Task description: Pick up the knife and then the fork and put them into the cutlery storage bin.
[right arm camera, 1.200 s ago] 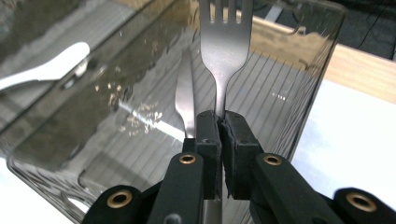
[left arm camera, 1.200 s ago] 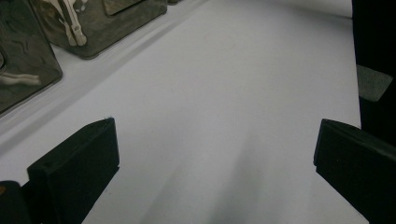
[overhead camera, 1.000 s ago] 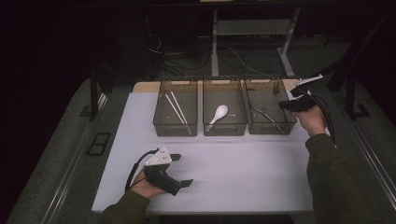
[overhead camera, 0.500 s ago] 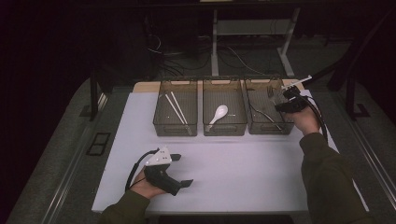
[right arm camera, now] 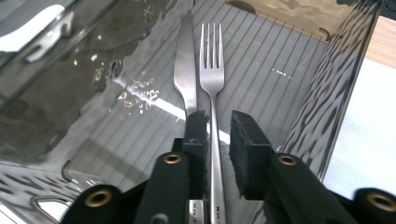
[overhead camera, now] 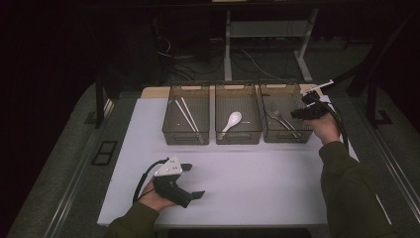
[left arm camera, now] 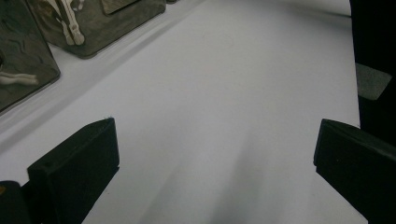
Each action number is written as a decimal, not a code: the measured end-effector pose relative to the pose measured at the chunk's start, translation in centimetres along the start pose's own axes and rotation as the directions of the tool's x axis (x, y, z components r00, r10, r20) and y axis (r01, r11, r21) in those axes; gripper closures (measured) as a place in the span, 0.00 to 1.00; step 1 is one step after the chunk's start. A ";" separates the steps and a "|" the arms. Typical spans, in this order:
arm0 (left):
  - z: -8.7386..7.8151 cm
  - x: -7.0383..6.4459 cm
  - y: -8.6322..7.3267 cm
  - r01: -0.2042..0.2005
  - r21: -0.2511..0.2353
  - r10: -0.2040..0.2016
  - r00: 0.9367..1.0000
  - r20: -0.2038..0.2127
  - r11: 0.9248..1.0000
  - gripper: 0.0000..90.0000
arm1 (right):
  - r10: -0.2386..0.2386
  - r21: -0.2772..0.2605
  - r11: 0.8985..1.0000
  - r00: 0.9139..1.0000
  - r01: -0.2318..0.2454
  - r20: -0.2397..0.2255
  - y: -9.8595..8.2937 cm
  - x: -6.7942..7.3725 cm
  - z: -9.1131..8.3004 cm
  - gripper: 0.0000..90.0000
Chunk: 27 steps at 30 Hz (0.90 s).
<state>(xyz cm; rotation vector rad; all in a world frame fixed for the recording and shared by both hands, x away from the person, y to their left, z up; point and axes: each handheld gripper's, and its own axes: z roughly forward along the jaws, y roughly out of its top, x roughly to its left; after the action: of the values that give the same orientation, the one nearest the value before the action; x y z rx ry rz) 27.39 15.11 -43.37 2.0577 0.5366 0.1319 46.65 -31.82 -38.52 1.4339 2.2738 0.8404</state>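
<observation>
Thing in hand: the fork [right arm camera: 212, 79], lying flat on the ribbed floor of the right-hand bin [overhead camera: 270, 130], just beside a knife [right arm camera: 185, 70]; the two handles run parallel and very close.
Right tongs [right arm camera: 219, 128]: lowered into the bin, the jaws narrowed and straddling the fork's handle; a sliver of gap shows on the right side, so they look short of a firm pinch.
Left tongs [left arm camera: 210, 154]: spread wide, holding nothing, low over the bare white worktop [overhead camera: 257, 173].
How it will handle: thin polished steel, so stiff, light and not fragile, but likely slippery and prone to pivot if held near one end.
Where to grip: mid-handle, across its narrow edges, closing squarely.
Risk: the left jaw sits over the knife's handle and may catch or drag it along.
Other bins: a white spoon [overhead camera: 231, 121] in the middle, chopsticks [overhead camera: 185, 115] at the left.
</observation>
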 end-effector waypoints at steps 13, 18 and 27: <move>-0.1 0.2 0.0 -0.003 -0.004 0.003 1.000 -0.001 1.000 0.00 | 0.062 -0.116 0.991 0.996 -0.068 -0.060 -0.9 -0.4 -2.1 0.53; 0.0 0.2 0.1 -0.003 0.000 0.003 1.000 0.000 1.000 0.00 | 0.045 -0.152 0.987 0.993 -0.061 -0.108 -2.2 0.3 -3.2 0.50; 0.0 0.3 0.1 0.001 -0.005 -0.001 1.000 -0.001 1.000 0.00 | -0.018 -0.198 0.980 0.985 -0.016 -0.170 -4.8 2.7 -4.7 0.43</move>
<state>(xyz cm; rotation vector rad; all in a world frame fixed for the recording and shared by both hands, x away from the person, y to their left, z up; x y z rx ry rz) 27.66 15.24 -43.34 2.0529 0.5375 0.1333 39.46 -32.42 -37.83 1.3165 2.2348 1.1951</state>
